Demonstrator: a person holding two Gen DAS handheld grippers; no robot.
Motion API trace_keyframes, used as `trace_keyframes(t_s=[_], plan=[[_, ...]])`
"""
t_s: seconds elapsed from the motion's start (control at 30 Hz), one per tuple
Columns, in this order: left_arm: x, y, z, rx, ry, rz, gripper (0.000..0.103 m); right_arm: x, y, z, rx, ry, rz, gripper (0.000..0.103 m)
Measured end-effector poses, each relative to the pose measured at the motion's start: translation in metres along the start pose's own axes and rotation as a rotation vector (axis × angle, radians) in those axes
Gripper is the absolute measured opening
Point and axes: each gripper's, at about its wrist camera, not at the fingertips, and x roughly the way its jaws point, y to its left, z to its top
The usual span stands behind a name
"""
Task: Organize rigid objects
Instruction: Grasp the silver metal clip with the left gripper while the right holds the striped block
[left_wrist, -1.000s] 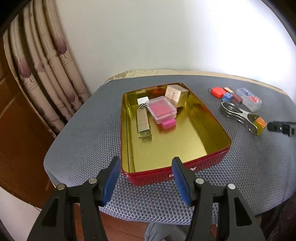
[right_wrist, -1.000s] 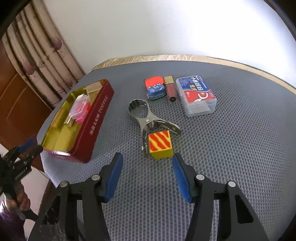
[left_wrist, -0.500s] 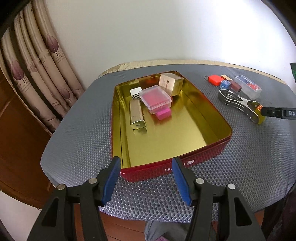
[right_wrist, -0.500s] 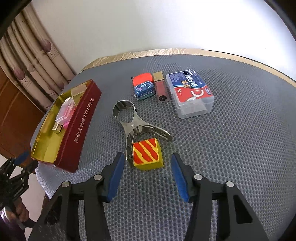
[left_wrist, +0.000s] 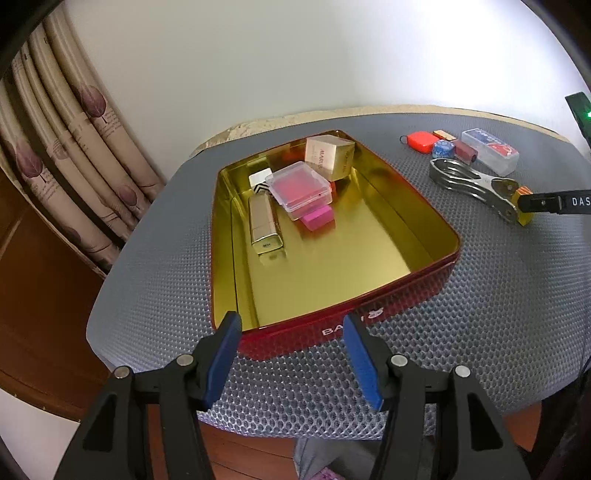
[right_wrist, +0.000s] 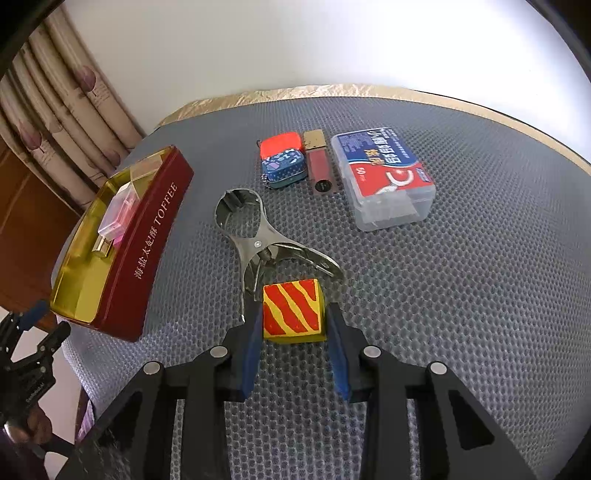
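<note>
since before, right tool (right_wrist: 294, 326) has narrowed around the striped cube (right_wrist: 293, 311), pads flanking it; left tool (left_wrist: 291, 354) gapes empty.

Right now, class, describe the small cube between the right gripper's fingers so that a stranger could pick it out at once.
Start at the grey mesh-covered table, then look to the right of the red toffee tin with the gold inside. Just past the handles of the silver metal clamp sits the yellow cube with red stripes on top, between the blue pads of the right gripper. No other loose item is striped.
</note>
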Motion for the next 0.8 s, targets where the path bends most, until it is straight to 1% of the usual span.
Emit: trace_keyframes(t_s=[0.03,0.07,0.1,0.17,0.23,0.33,0.4,0.43,0.47,0.53,0.57,0.6,0.63,0.67,0.7,0.77,0.8], plan=[[-0.002,0.000,0.000,-0.002,-0.005,-0.013,0.059,-0.006,-0.003,-0.003,-0.002,-0.006,-0.012,0.029],[-0.004,0.000,0.000,-0.004,-0.008,-0.041,0.059,-0.012,-0.006,-0.006,0.001,-0.012,-0.021,0.029],[-0.005,0.000,0.001,-0.007,0.000,-0.090,0.059,-0.017,-0.011,-0.009,0.006,-0.017,-0.032,0.029],[-0.005,-0.001,0.004,-0.033,0.048,-0.242,0.059,-0.030,-0.025,-0.018,0.020,-0.023,-0.074,0.029],[-0.007,-0.004,0.008,-0.063,0.096,-0.369,0.059,-0.040,-0.041,-0.029,0.034,-0.023,-0.114,0.029],[-0.009,-0.019,0.022,-0.073,0.148,-0.463,0.060,-0.050,-0.068,-0.045,0.079,-0.014,-0.153,0.029],[-0.010,-0.029,0.038,-0.116,0.154,-0.539,0.060,-0.054,-0.082,-0.053,0.115,-0.016,-0.147,0.029],[-0.010,-0.033,0.046,-0.139,0.167,-0.564,0.060,-0.055,-0.088,-0.057,0.134,-0.016,-0.140,0.029],[-0.007,-0.040,0.057,-0.161,0.196,-0.583,0.062,-0.057,-0.092,-0.060,0.148,-0.019,-0.135,0.029],[0.004,-0.054,0.078,-0.203,0.263,-0.635,0.062,-0.058,-0.096,-0.064,0.161,-0.025,-0.117,0.029],[0.010,-0.061,0.089,-0.240,0.288,-0.666,0.062,-0.058,-0.097,-0.065,0.161,-0.028,-0.111,0.029],[0.017,-0.068,0.098,-0.269,0.314,-0.669,0.062,-0.058,-0.097,-0.067,0.160,-0.031,-0.105,0.029],[0.025,-0.077,0.110,-0.292,0.346,-0.653,0.062,-0.059,-0.098,-0.068,0.162,-0.036,-0.094,0.029],[0.031,-0.084,0.120,-0.310,0.362,-0.656,0.062,-0.059,-0.100,-0.069,0.169,-0.038,-0.082,0.029],[0.037,-0.089,0.125,-0.330,0.377,-0.652,0.062,-0.060,-0.102,-0.071,0.175,-0.040,-0.071,0.029],[0.056,-0.101,0.139,-0.400,0.442,-0.622,0.062,-0.062,-0.107,-0.074,0.188,-0.045,-0.045,0.029],[0.067,-0.106,0.144,-0.430,0.469,-0.620,0.062,-0.063,-0.107,-0.075,0.195,-0.047,-0.035,0.029]])
